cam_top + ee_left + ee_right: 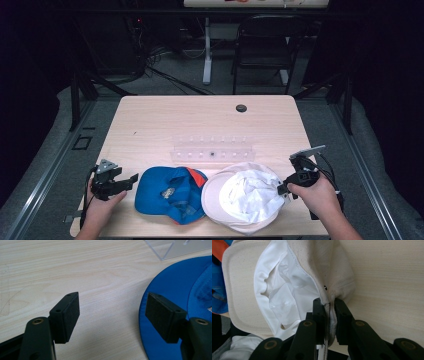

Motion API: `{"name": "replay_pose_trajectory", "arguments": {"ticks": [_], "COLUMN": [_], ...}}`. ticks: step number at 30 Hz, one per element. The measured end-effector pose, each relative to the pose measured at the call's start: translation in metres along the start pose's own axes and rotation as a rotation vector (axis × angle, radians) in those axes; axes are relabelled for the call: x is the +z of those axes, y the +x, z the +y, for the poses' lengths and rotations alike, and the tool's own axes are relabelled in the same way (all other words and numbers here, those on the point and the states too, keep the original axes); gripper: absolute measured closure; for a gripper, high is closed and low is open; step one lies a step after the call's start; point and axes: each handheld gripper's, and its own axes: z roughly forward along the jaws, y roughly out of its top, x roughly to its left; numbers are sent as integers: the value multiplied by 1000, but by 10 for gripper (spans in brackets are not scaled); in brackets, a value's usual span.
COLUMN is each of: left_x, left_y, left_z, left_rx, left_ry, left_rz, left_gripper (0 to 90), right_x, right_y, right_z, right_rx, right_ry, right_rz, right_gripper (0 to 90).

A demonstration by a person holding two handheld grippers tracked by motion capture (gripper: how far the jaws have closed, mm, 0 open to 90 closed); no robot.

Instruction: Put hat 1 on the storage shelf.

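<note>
Table (200, 120): pale wood-grain top, rounded corners, one dark round hole near the far edge.
White cap (245, 197): cream canvas outside, smooth white lining inside; lies upside down at the near edge of the table, right of centre, with its flat curved brim toward the blue cap. A small metal eyelet shows near the pinched rim in the right gripper view.
Blue cap (170, 192): bright blue fabric with an orange patch on the side next to the white cap; lies at the near edge, left of centre, touching the white cap.
Clear rack (212, 150): transparent plastic, long and low, just beyond both caps.
Right gripper (329, 312): jaws closed tight on the rim of the white cap, cloth pressed between the black pads.
Left gripper (112, 315): jaws spread wide, holding nothing; one pad over bare wood, the other over the blue cap's brim.
</note>
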Motion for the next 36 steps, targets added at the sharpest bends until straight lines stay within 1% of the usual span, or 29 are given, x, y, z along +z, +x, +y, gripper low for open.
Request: {"name": "replay_pose_trajectory", "arguments": {"ticks": [3, 4, 6, 7, 9, 10, 11, 13, 15, 16, 17, 18, 19, 20, 21, 24, 28, 29, 32, 33, 34, 35, 36], "left_x": [0, 0, 0, 0, 0, 0, 0, 0, 0, 0, 0, 0, 0, 0, 0, 0, 0, 0, 0, 0, 0, 0, 0], "left_y": [0, 0, 0, 0, 0, 0, 0, 0, 0, 0, 0, 0, 0, 0, 0, 0, 0, 0, 0, 0, 0, 0, 0], "left_z": [0, 0, 0, 0, 0, 0, 0, 0, 0, 0, 0, 0, 0, 0, 0, 0, 0, 0, 0, 0, 0, 0, 0], "left_rx": [1, 1, 1, 0, -1, 0, 0, 0, 1, 1, 0, 0, 0, 1, 1, 1, 1, 1, 1, 1, 1, 1, 1], "left_ry": [0, 0, 0, -1, 0, 0, 1, 1, 0, 0, 0, 0, 0, 0, 0, 0, 0, 0, 0, 0, 0, 1, 1], "left_rz": [0, 0, -1, -1, 0, -2, -1, -1, -1, -1, -3, -2, 0, -1, -1, -1, -1, -1, 0, 0, 0, 0, 0], "left_gripper": [283, 283, 283, 282, 282, 282, 282, 283, 283, 283, 283, 283, 284, 284, 284, 284, 284, 284, 284, 284, 284, 284, 284], "right_x": [-1, -2, -3, -1, -2, -5, -5, -6, -7, -9, -9, -12, -13, -16, -17, -21, -29, -29, -38, -38, -41, -43, -46], "right_y": [2, 1, 1, 4, 5, 3, 4, 4, 4, 3, 4, 2, 3, 3, 4, 5, 13, 13, 21, 21, 23, 26, 28], "right_z": [1, 2, 2, 2, 3, 4, 5, 5, 5, 6, 5, 6, 6, 7, 7, 8, 10, 10, 12, 12, 13, 13, 14], "right_rx": [4, -8, -9, 22, 26, -3, 3, 39, 38, 40, 57, 46, 58, 61, 71, 67, 59, 59, 44, 44, 29, 39, 41], "right_ry": [-2, 23, 31, 2, 6, 43, 41, 21, 29, 35, 25, 53, 49, 47, 35, 39, 39, 39, 43, 43, 55, 45, 41], "right_rz": [0, -6, -6, 9, 16, 8, 14, 41, 43, 55, 65, 86, 88, 110, 112, 121, 113, 113, 104, 104, 108, 107, 117], "right_gripper": [808, 808, 809, 809, 810, 809, 809, 810, 810, 810, 810, 810, 811, 812, 811, 812, 813, 813, 814, 814, 814, 814, 814]}}
